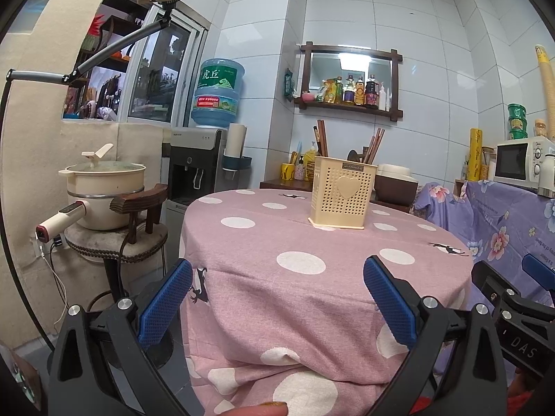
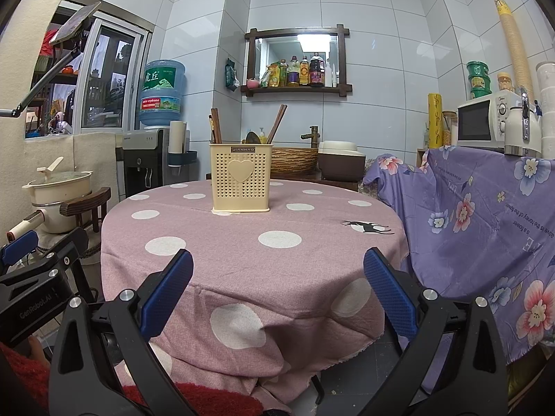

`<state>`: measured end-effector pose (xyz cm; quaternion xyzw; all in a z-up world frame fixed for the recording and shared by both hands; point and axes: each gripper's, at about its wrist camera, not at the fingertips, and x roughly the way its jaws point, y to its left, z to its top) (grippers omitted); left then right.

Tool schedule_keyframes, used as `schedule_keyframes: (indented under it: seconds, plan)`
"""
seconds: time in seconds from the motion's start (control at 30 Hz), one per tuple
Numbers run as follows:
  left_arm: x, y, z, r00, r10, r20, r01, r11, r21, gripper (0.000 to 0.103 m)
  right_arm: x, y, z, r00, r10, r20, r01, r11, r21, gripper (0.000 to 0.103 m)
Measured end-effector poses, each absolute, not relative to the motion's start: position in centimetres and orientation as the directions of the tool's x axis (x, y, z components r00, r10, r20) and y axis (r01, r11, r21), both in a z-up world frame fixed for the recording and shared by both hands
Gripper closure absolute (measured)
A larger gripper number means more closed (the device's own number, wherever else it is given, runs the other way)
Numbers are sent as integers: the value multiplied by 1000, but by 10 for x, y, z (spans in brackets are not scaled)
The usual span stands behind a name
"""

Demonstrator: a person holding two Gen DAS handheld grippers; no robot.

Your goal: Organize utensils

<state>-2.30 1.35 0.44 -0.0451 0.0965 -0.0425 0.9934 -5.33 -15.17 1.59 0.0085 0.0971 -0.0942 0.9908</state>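
Note:
A cream perforated utensil holder (image 1: pixel 341 196) with a heart on its front stands upright at the far side of a round table (image 1: pixel 312 277) under a pink polka-dot cloth. Brown chopsticks (image 1: pixel 321 137) and a dark spoon stick up out of it. It also shows in the right wrist view (image 2: pixel 241 178), with chopsticks (image 2: pixel 277 121). My left gripper (image 1: pixel 277 277) is open and empty, held at the table's near edge. My right gripper (image 2: pixel 277 270) is open and empty, beside the left one and also short of the holder.
A stool with a cream pot (image 1: pixel 104 187) stands left of the table. A water dispenser (image 1: pixel 197 159) is behind it. A counter draped in purple floral cloth (image 2: pixel 485 215) with a microwave (image 2: pixel 485 121) stands right. A wall shelf of bottles (image 2: pixel 298 72) hangs behind.

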Motion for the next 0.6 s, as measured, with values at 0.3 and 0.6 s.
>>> schedule_keyframes:
  seconds: [0.3, 0.6]
  plan:
    - [-23, 14, 4, 978, -93, -188, 75, 992, -97, 5, -53, -152, 16, 963, -186, -194, 189, 982, -1, 6]
    - [-22, 13, 6, 976, -97, -196, 80, 992, -95, 5, -53, -152, 14, 963, -184, -199, 188, 982, 0, 6]
